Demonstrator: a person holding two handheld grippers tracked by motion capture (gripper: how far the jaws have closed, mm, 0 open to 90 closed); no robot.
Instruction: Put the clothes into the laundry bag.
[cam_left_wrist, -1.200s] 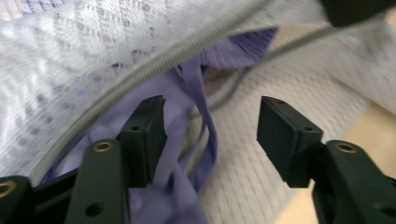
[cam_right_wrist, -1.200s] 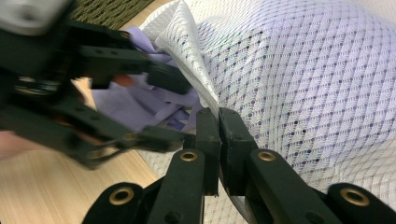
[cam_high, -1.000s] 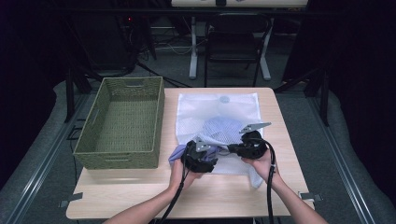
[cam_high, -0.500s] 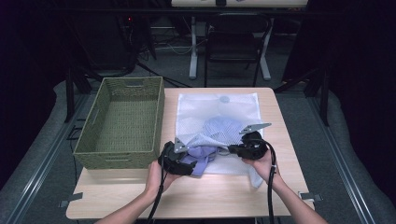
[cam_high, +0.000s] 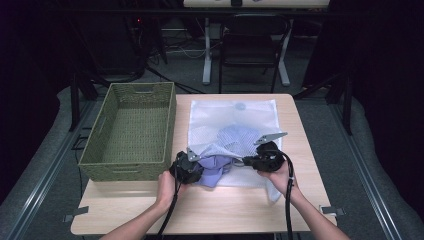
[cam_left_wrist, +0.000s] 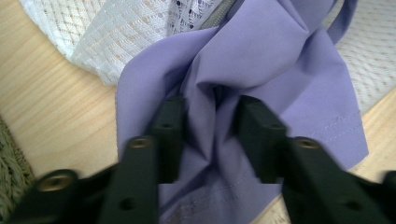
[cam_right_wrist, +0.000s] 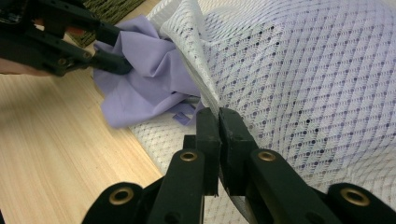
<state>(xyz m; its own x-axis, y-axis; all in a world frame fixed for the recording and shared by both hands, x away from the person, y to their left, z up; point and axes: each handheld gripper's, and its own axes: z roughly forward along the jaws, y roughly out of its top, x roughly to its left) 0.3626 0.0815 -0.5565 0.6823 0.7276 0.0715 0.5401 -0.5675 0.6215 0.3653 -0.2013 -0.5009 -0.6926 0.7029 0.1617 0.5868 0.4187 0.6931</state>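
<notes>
no brand, label or lettering can be read anywhere here; the one round pale patch near the far edge of the white mesh laundry bag is too small to tell what it is.

the mesh bag lies flat on the wooden table, just beside the green woven basket, whose inside looks bare as far as the high view lets me judge. inside the bag sits a bluish bundle, seen through the netting. out of the bag's near opening spills a lilac cloth, part of it within the mouth and part lying on the tabletop. a grey zip edge runs along the opening by the cloth in the left gripper view.

the left gripper, held by the person's left hand, has its jaws narrowed onto a fold of the lilac cloth, the fabric bunched up between them. it sits close to the basket's near right corner.

the right gripper has its jaws pressed together on the edge of the mesh bag, pinching the netting at the opening. in the high view it is at the bag's near right side, held by the right hand, with the black cable trailing back along the forearm.
</notes>
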